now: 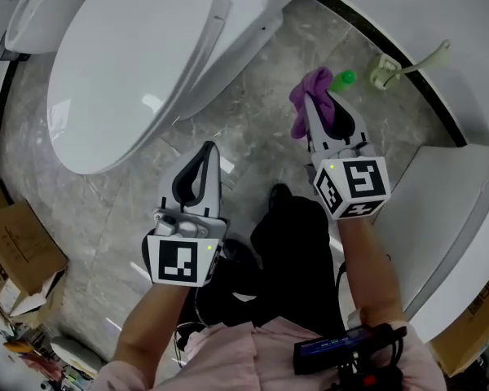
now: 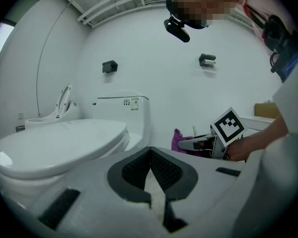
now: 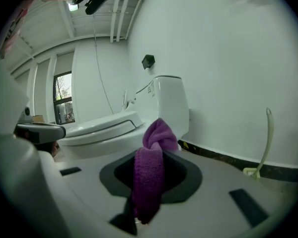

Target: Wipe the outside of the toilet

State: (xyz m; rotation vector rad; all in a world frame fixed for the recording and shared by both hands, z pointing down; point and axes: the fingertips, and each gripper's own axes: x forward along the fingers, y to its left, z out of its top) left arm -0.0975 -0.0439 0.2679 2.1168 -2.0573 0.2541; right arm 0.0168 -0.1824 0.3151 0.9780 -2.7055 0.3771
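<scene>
Since the lid is down and the purple cloth [image 1: 308, 94] hangs clear of the porcelain, we judge the wipe not yet begun. Nothing in these views shows any surface as done, so the whole outside of the toilet [image 1: 134, 63] looks left to do.

- Toilet: it sits ahead of both tools, just forward and left of the left gripper [image 1: 209, 149] and well left of the right gripper [image 1: 314, 111]. The lid is shut and glossy.
- Long axis: it runs on a slant in the head view. The rounded front end points back toward the left gripper's outer side, and the tank end points up and away, beyond both tips. From the right gripper view the bowl [image 3: 107, 130] lies ahead-left, with the tank [image 3: 170, 103] straight beyond the cloth.
- Cloth: it is pinched between the right gripper's jaws. A bunched knot stands past the tips and a strip trails back down between them [image 3: 150, 175]. It is near the bowl's side but apart from it.
- Left gripper: its jaws are closed together on nothing [image 2: 150, 155], and it is held over the floor [image 1: 253, 137], touching no part of the toilet.
- Beyond the right tips, by the wall, there is a small green-capped item [image 1: 343, 78]; we cannot make out what it is.
- Out past the left gripper's outer side there are cardboard boxes [image 1: 16, 255].
</scene>
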